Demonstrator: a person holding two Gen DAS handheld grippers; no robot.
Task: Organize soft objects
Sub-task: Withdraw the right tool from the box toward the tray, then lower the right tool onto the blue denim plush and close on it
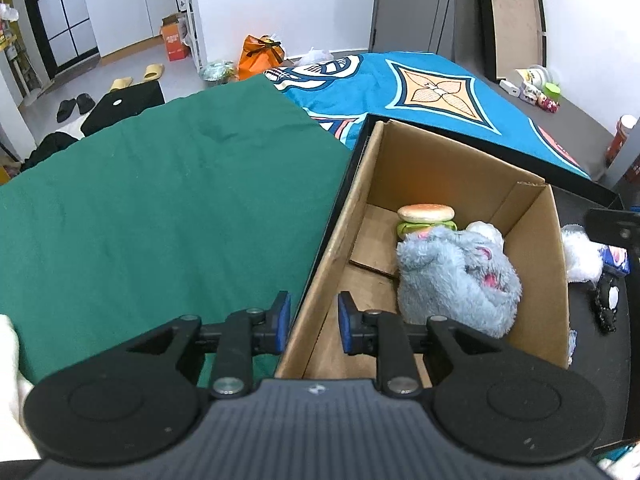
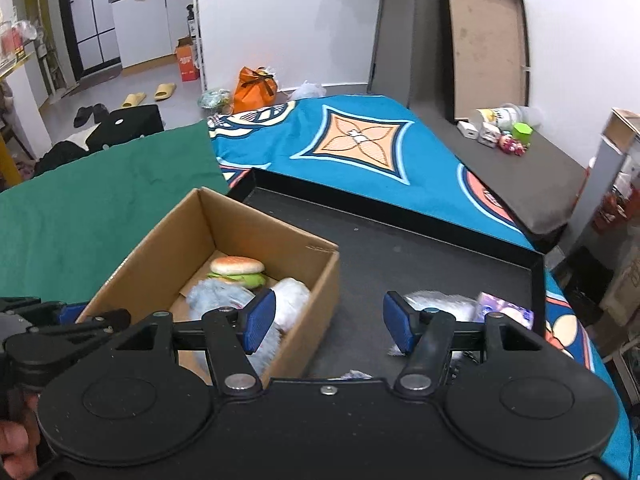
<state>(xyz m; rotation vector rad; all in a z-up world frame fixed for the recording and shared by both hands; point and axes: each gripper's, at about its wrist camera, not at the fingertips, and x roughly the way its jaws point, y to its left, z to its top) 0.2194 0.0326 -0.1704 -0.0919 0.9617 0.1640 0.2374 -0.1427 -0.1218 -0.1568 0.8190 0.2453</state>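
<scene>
The cardboard box [image 2: 224, 248] stands at the left end of the black tray [image 2: 400, 240]; inside lie a toy burger [image 2: 237, 270], a grey plush toy [image 1: 456, 280] and a white soft item [image 2: 294, 300], packed toward the box's far right corner. Still outside the box, a white fluffy item [image 2: 436, 306] lies on the tray floor with a small printed packet [image 2: 506, 314] just beside it; both sit right of the box and partly hidden behind the right-hand finger. The right gripper [image 2: 329, 322] hangs over the bare tray between box and fluffy item, jaws spread about halfway, nothing between them; the fluffy item lies just to the right of its jaws, so this hand is judged the nearer. The left gripper [image 1: 314, 322] straddles the box's near left wall, jaws slightly parted, the wall between them but seemingly not pressed. The tray rests on a blue patterned cloth [image 2: 360, 140]; a green cloth [image 1: 160, 200] adjoins it.
</scene>
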